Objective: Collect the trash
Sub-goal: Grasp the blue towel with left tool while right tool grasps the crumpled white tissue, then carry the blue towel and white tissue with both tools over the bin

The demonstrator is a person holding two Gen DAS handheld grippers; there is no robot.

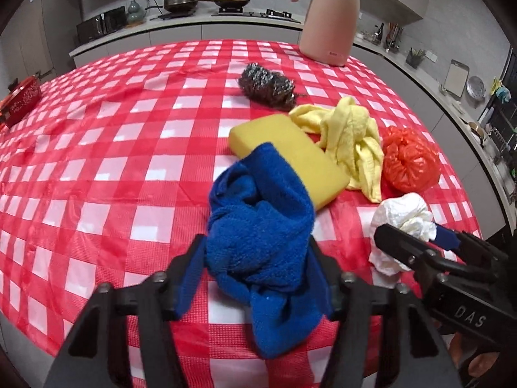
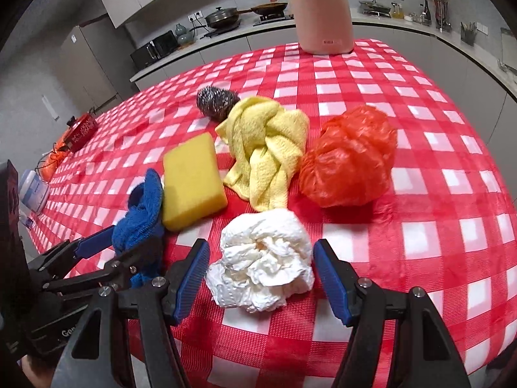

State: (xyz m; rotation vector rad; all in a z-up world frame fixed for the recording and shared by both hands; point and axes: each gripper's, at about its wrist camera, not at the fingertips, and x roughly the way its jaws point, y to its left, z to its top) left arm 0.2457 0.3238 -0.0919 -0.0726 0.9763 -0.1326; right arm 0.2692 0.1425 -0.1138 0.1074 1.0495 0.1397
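Our left claw (image 1: 258,268) is pinching the blue cloth (image 1: 258,226) at the surface (image 1: 113,161) edge; our right claw (image 2: 260,278) is straddling the paper wad (image 2: 261,258), pads apart, beside the sponge (image 2: 190,181) and red bag (image 2: 349,158).

Blue towel (image 1: 258,236) covers near corner of yellow sponge (image 1: 284,142) in left wrist view; my left fingers (image 1: 190,278) bury towel's sides, so pad contact unclear. Crumpled white paper (image 1: 404,220) half hidden behind my right gripper (image 1: 416,242), lower right of frame. Pink jug (image 2: 320,9) cut off by top edge in right wrist view. Red box (image 1: 19,100) clipped at left edge, lettering too small to read. Steel scourer (image 2: 216,100) partly behind yellow cloth (image 2: 261,142).
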